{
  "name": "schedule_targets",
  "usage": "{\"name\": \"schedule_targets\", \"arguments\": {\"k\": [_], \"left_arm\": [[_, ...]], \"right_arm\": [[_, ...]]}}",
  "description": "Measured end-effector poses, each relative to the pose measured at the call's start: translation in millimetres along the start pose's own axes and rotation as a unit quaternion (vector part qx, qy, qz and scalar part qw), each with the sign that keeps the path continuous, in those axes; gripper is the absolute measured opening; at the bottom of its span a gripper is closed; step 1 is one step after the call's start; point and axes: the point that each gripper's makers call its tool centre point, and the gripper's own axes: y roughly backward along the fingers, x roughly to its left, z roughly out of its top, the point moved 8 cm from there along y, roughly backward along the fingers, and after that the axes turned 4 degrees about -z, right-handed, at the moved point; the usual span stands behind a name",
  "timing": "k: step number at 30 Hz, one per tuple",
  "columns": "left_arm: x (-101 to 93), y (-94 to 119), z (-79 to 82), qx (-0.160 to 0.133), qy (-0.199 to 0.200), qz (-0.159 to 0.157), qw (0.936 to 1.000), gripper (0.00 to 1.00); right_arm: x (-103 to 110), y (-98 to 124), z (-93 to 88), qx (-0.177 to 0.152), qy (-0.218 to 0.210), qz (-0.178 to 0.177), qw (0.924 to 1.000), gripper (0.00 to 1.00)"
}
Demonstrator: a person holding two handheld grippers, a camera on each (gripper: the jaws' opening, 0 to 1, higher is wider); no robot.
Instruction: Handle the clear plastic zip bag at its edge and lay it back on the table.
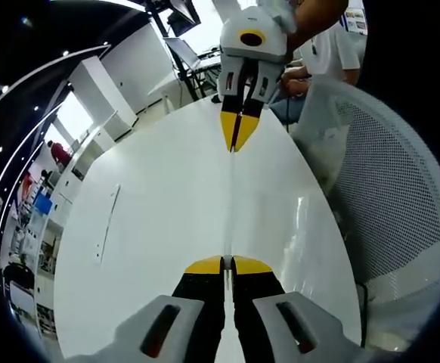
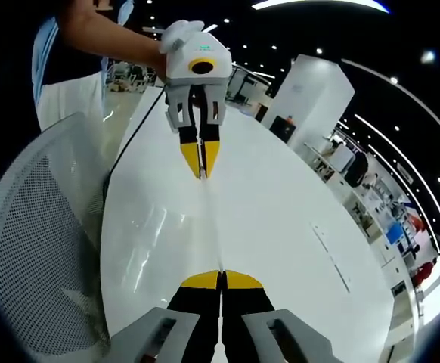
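The clear plastic zip bag (image 1: 230, 204) hangs stretched edge-on between the two grippers above the white table (image 1: 152, 227), a thin line down the frame's center. The left gripper (image 1: 227, 264) and right gripper (image 2: 221, 279) are each clamped on an opposite edge. Judged mid-hold; next, both should lower together and release onto the table.
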Motion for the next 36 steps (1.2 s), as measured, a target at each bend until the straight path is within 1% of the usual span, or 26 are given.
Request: {"name": "schedule_targets", "arguments": {"k": [8, 16, 20, 23, 36], "left_arm": [[-1.6, 1.4, -0.4, -0.002, 0.003, 0.003, 1.0000, 0.00], [-1.0, 2.8, -0.8, 0.001, 0.005, 0.009, 0.9999, 0.00], [-2.1, 3.4, -0.8, 0.003, 0.004, 0.005, 1.0000, 0.00], [-2.4, 3.3, -0.4, -0.002, 0.006, 0.006, 1.0000, 0.00], [-0.7, 4.7, -0.7, -0.005, 0.006, 0.009, 0.9999, 0.00]], "right_arm": [[1.6, 1.3, 0.1, -0.001, -0.002, 0.001, 1.0000, 0.00], [0.2, 2.4, -4.1, 0.001, -0.004, 0.000, 1.0000, 0.00], [0.2, 3.3, -3.4, 0.001, -0.003, 0.000, 1.0000, 0.00], [0.6, 3.4, -4.7, 0.000, -0.007, 0.000, 1.0000, 0.00], [-0.7, 4.8, -5.0, -0.003, -0.006, -0.003, 1.0000, 0.00]]}}
